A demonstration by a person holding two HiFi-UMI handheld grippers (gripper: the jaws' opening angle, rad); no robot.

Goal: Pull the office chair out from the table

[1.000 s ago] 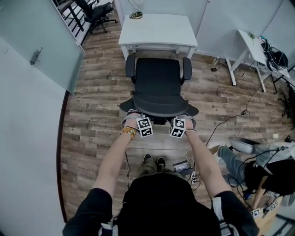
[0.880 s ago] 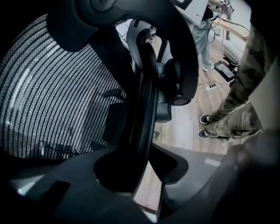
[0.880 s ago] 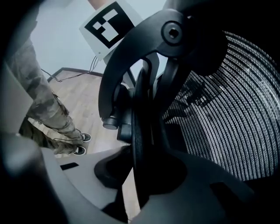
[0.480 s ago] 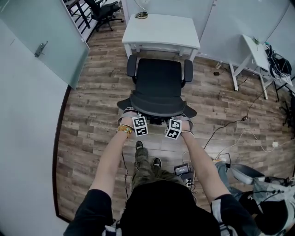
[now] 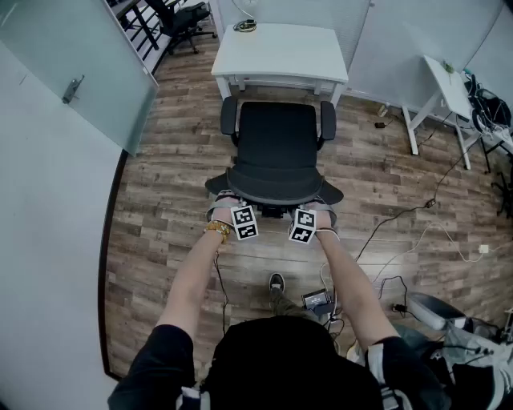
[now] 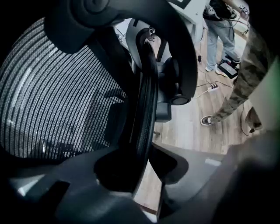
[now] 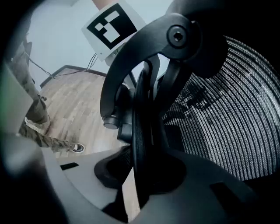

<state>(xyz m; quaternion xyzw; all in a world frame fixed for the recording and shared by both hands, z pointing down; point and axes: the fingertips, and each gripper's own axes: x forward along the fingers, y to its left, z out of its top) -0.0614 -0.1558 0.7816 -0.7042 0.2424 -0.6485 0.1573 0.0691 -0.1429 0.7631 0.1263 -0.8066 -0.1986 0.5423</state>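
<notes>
A black office chair (image 5: 276, 148) stands on the wood floor, its seat just in front of the white table (image 5: 280, 52). At the left of the backrest's top rim my left gripper (image 5: 235, 203) is shut on the frame. The right gripper (image 5: 309, 205) is shut on the same rim at the right. In the left gripper view the dark rim (image 6: 146, 109) runs between the jaws of the left gripper (image 6: 144, 168), with mesh (image 6: 57, 100) to its left. In the right gripper view the rim (image 7: 142, 131) sits between the jaws of the right gripper (image 7: 140, 175), mesh (image 7: 223, 109) to its right.
A frosted glass door (image 5: 72, 72) stands at the left. A second white table (image 5: 437, 88) is at the right, with cables (image 5: 401, 224) trailing over the floor. Another black chair (image 5: 180, 20) is at the top. A small device (image 5: 317, 300) lies by the person's shoe (image 5: 276, 282).
The person's feet have stepped beneath the body; only one shoe shows now. Both grippers stay clamped on the backrest rim, and the chair has barely shifted.
</notes>
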